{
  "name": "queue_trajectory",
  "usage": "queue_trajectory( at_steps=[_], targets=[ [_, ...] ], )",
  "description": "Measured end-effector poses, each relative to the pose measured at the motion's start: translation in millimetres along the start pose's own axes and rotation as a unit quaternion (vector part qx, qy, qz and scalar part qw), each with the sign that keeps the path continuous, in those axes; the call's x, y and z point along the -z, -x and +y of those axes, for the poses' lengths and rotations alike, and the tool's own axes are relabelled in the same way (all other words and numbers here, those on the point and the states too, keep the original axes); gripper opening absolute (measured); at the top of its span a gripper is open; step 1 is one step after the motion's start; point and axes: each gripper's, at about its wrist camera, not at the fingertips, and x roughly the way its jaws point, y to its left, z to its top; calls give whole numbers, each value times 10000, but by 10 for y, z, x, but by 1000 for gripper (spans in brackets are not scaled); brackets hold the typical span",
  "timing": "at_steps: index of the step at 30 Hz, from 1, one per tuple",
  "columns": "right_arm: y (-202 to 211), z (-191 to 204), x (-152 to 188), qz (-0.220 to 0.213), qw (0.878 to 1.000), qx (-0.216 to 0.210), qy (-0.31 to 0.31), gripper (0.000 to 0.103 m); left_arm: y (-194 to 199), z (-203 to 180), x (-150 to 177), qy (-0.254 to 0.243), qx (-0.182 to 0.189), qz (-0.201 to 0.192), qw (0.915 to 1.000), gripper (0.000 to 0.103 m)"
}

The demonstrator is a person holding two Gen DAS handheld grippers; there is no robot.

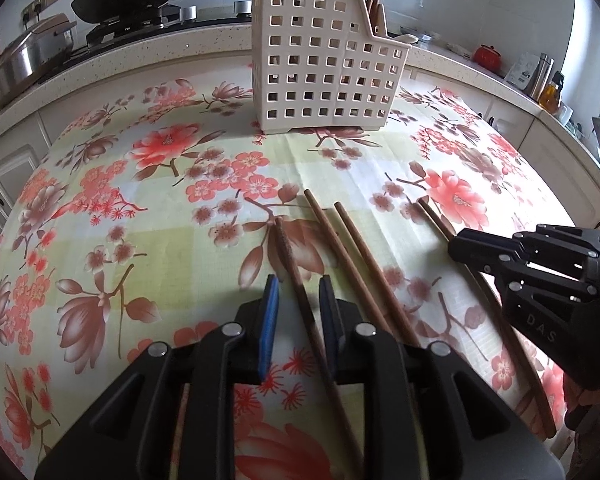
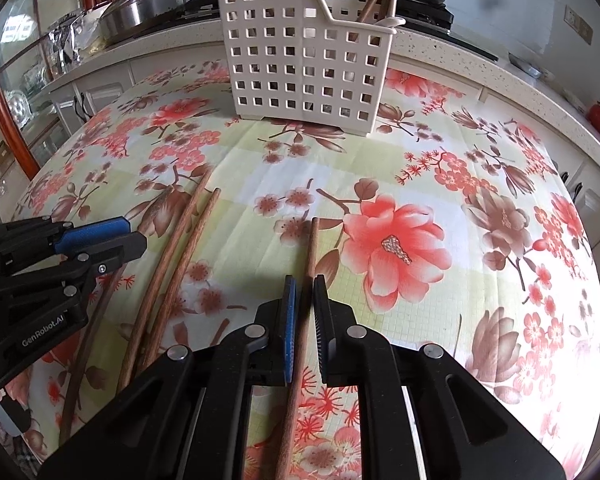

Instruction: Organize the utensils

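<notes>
Chopsticks: four brown wooden sticks lie loose on flowered tablecloth (image 1: 148, 248) | left gripper (image 1: 299, 300) spread around one chopstick (image 1: 300, 280), not touching | right gripper (image 2: 304, 300) nearly pressed together on another chopstick (image 2: 311, 248), contact hard to tell | slotted caddy (image 1: 320, 60) far side, its contents half hidden | open cloth between.

**Left tool straddles one chopstick on the floral cloth**

The left tool (image 1: 299, 300) has its jaws apart either side of a dark chopstick (image 1: 300, 292) lying on the floral tablecloth (image 1: 140, 200). Two more chopsticks (image 1: 356, 264) lie just right. The right tool (image 1: 472, 254) sits over another pair (image 1: 436, 214). A perforated utensil basket (image 1: 320, 64) stands behind.
</notes>
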Motion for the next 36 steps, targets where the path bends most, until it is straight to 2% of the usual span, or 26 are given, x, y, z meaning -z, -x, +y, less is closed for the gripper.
queue_trajectory(
  at_steps=[3,6,14,23,36],
  targets=[
    [-3,-26,5,-43,10000,-40,-53,7,-3,-12,2,11,-2,-9,10000,19],
    [2,-22,25,-117,9999,-36,-40,7,-7,3,4,30,-99,-24,9999,8],
    [46,-40,35,-222,9994,-172,-195,7,25,57,4,178,21,-67,9998,6],
    [269,-33,-59,-584,9973,-276,-337,6,216,77,-24,264,92,-289,9992,6],
    [704,2,-160,-1159,9923,-221,-372,6,718,59,-112,164,-93,-949,9953,6]
  ],
)
